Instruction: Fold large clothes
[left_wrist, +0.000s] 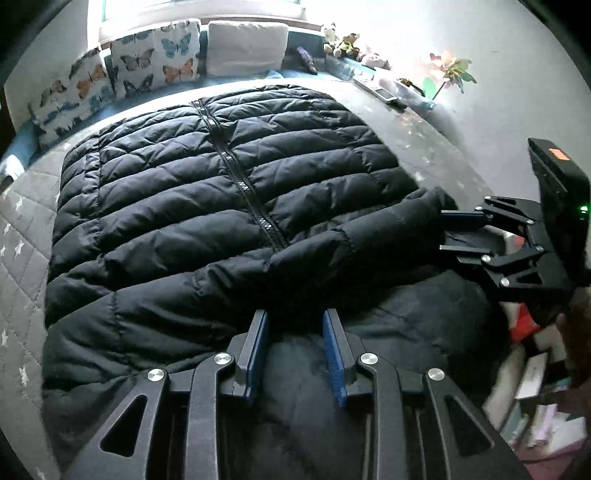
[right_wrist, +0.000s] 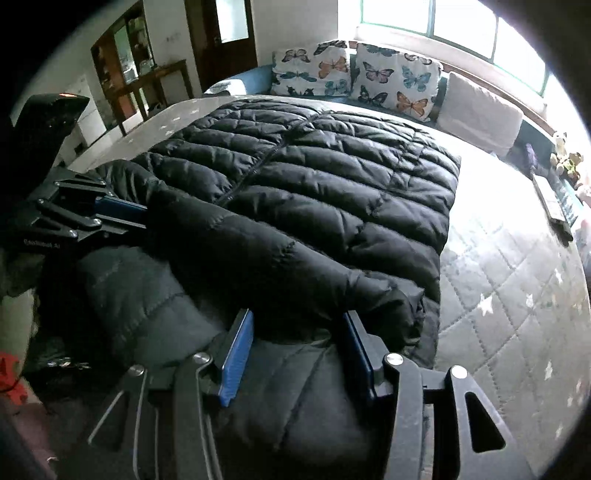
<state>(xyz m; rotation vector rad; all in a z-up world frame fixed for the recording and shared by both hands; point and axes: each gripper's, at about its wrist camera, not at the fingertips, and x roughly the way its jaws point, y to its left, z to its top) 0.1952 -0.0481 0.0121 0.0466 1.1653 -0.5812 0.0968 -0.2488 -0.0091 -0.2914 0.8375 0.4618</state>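
Observation:
A large black quilted puffer jacket (left_wrist: 207, 192) lies flat on the bed, zipper up; it also shows in the right wrist view (right_wrist: 325, 192). One sleeve (left_wrist: 295, 258) is folded across the jacket's near end; in the right wrist view the sleeve (right_wrist: 288, 258) runs between both grippers. My left gripper (left_wrist: 295, 325) is open, its blue pads either side of the jacket's near edge. It shows at the sleeve's left end in the right wrist view (right_wrist: 122, 218). My right gripper (right_wrist: 299, 328) is open around the sleeve cuff; it appears in the left wrist view (left_wrist: 448, 230).
The bed (right_wrist: 517, 295) has a grey quilted cover with white stars. Butterfly cushions (left_wrist: 155, 59) and a plain cushion (left_wrist: 247, 48) line the far side under a window. Stuffed toys (left_wrist: 343, 42) and a pinwheel (left_wrist: 450, 74) are at the far right. Clutter lies on the floor (left_wrist: 535, 387).

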